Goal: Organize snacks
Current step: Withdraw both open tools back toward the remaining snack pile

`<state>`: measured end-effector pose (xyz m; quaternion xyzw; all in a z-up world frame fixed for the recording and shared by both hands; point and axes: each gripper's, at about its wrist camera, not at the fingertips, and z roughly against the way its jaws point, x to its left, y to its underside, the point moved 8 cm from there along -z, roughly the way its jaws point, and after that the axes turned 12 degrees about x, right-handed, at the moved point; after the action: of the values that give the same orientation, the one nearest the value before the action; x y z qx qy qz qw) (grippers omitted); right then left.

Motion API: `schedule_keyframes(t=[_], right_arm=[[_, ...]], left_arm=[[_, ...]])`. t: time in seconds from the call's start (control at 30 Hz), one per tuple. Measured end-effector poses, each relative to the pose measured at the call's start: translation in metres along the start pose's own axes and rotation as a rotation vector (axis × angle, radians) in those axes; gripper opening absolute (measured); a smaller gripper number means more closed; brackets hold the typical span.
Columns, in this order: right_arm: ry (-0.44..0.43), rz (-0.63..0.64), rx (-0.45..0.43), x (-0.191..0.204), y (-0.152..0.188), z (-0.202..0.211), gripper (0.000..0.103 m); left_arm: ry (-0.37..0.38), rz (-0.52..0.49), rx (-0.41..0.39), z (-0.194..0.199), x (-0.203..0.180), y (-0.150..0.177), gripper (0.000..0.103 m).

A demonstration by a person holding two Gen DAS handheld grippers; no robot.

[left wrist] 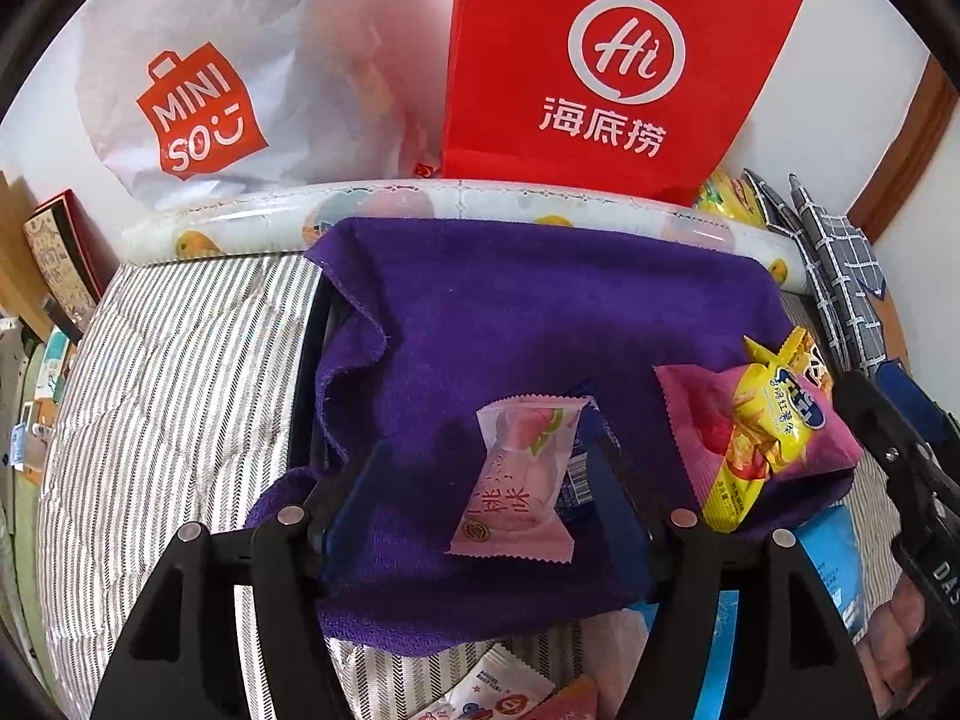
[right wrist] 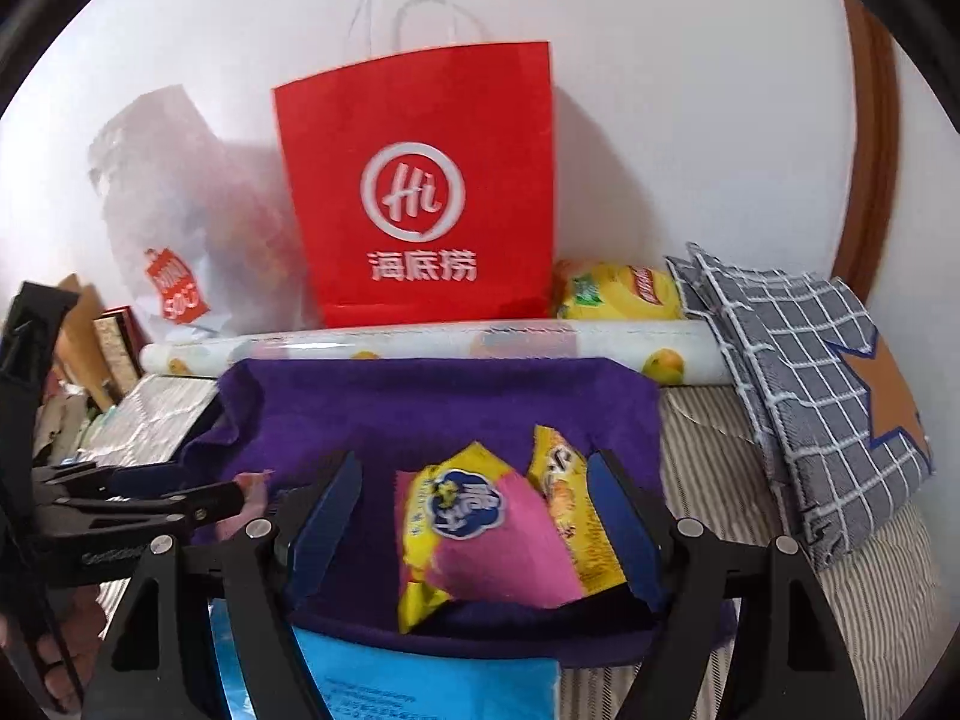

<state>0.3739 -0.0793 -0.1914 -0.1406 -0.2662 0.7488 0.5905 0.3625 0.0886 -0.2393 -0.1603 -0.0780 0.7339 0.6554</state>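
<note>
A purple towel (left wrist: 510, 312) covers a dark box on a striped bed. My left gripper (left wrist: 480, 498) is open over the towel; a pink peach-flavour candy packet (left wrist: 519, 480) lies between its fingers, on top of a blue packet (left wrist: 579, 480). A pink and yellow chip bag (left wrist: 762, 438) lies to its right. In the right wrist view, my right gripper (right wrist: 474, 528) is open around that chip bag (right wrist: 480, 534), with a second yellow packet (right wrist: 576, 516) beside it. The towel (right wrist: 444, 408) lies beneath. The left gripper (right wrist: 198, 498) shows at the left.
A red paper bag (right wrist: 420, 192) and a white Miniso plastic bag (left wrist: 198, 108) stand against the wall behind a rolled fruit-print sheet (right wrist: 420, 348). A checked cushion (right wrist: 804, 360) and a yellow Lipton pack (right wrist: 618, 294) are right. A blue packet (right wrist: 432, 684) and more snacks (left wrist: 498, 696) lie near.
</note>
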Motion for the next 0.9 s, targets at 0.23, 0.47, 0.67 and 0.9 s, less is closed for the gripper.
schedule_keyframes(t=[0.23, 0.47, 0.67, 0.9], right_arm=[[0.041, -0.012, 0.034, -0.005, 0.000, -0.003, 0.079], [0.093, -0.015, 0.067, -0.009, 0.003, -0.010, 0.084], [0.103, -0.030, 0.033, -0.012, 0.002, -0.006, 0.084], [0.028, -0.032, -0.003, -0.007, -0.001, 0.000, 0.084]], left_arm=[[0.024, 0.009, 0.005, 0.000, 0.000, -0.001, 0.071], [0.011, 0.011, -0.020, 0.005, 0.001, -0.002, 0.078], [0.001, 0.004, -0.045, 0.008, 0.001, -0.003, 0.078], [0.006, 0.003, -0.091, 0.015, 0.002, -0.006, 0.078]])
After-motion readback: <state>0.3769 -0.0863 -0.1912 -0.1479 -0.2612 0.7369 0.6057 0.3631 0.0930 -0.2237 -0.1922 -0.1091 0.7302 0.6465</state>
